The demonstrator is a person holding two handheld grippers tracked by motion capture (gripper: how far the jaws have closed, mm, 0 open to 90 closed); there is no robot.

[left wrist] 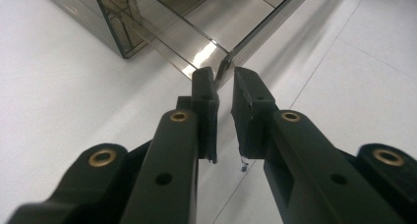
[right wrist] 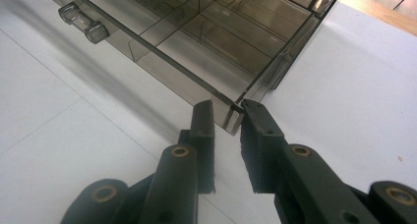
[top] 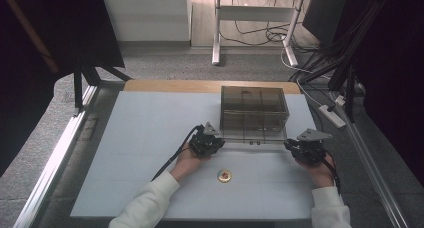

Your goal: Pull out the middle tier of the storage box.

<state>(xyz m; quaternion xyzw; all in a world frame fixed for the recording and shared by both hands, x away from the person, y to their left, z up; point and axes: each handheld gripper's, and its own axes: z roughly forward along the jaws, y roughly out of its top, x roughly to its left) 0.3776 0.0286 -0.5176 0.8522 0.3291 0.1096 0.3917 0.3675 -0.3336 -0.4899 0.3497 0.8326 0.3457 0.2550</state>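
While the small round coin-like disc (top: 224, 175) is left lying on the table (top: 145, 138) nearest the person, the pulled-out drawer (right wrist: 206, 52) of the smoky clear box (top: 254, 105) gets pinched at both front corners. Its left corner is clamped by the left gripper (left wrist: 223, 84), its right corner by the right gripper (right wrist: 227, 110), both narrowed down. The box is parked mid-table, toward the far edge.
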